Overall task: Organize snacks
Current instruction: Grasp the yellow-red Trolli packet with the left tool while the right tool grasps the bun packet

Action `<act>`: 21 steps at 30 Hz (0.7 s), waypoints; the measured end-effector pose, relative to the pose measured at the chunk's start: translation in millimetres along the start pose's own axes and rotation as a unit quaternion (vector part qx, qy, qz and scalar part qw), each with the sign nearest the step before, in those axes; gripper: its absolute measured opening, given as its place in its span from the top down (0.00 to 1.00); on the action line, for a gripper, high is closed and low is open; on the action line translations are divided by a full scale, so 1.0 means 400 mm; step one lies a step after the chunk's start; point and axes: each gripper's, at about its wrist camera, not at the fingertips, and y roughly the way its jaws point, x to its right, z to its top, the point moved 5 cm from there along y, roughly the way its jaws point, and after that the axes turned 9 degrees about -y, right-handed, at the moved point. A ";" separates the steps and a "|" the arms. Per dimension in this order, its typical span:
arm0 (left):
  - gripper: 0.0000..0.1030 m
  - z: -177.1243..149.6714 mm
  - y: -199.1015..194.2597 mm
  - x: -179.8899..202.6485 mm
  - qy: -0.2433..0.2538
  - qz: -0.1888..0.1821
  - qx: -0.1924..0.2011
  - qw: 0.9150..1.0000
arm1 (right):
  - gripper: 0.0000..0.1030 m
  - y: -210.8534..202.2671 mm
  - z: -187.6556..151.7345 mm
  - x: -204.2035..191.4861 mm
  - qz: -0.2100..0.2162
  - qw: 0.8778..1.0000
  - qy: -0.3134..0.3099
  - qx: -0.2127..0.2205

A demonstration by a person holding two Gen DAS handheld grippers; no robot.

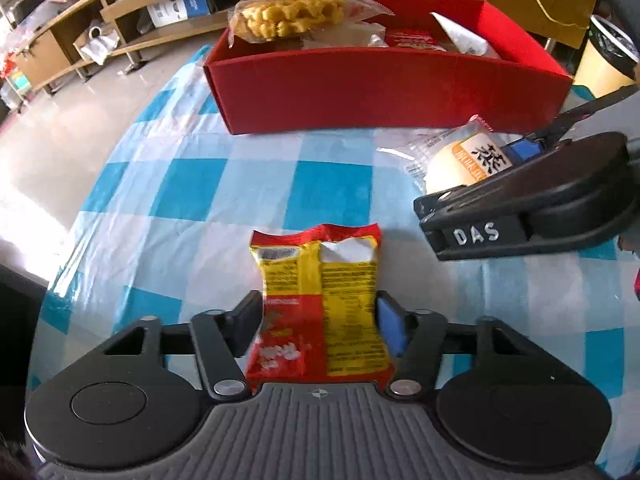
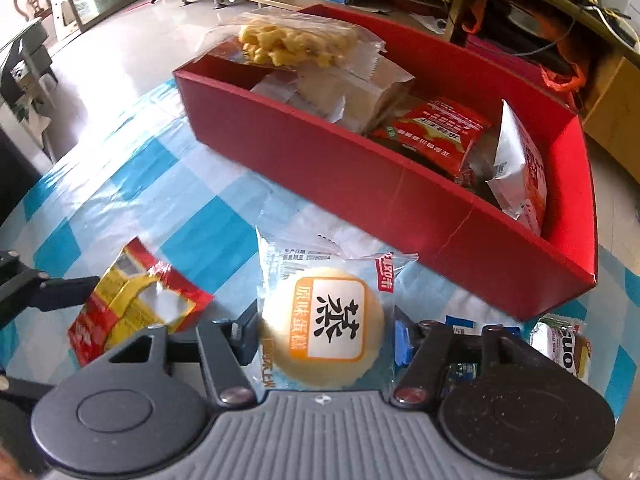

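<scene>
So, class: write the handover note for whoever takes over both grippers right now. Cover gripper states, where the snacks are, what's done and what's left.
Left gripper: shut on the red-and-yellow packet, above the checked tablecloth.
Right gripper: shut on the wrapped steamed cake.
Red box: already holds several snacks, including the yellow cracker bag and a red sachet.
Left to do: put both held snacks in the box, then the small packet on the cloth by the right gripper.

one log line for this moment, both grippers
left gripper: shut on red-yellow packet | right gripper: shut on wrapped cake | red box: partly filled
</scene>
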 end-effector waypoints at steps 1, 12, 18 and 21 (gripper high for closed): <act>0.36 -0.005 -0.007 0.005 0.005 0.004 0.003 1.000 | 0.42 -0.005 -0.004 -0.004 0.002 1.000 -0.004 0.000; 0.39 -0.081 -0.046 0.029 0.030 -0.030 -0.030 0.999 | 0.42 -0.091 -0.081 -0.024 -0.002 1.000 0.001 0.005; 0.39 -0.140 -0.082 0.077 0.051 -0.073 -0.060 0.994 | 0.42 -0.146 -0.124 -0.026 -0.002 1.000 0.014 0.011; 0.39 -0.172 -0.095 0.105 0.066 -0.094 -0.074 0.991 | 0.42 -0.170 -0.144 -0.020 -0.008 1.000 0.016 0.012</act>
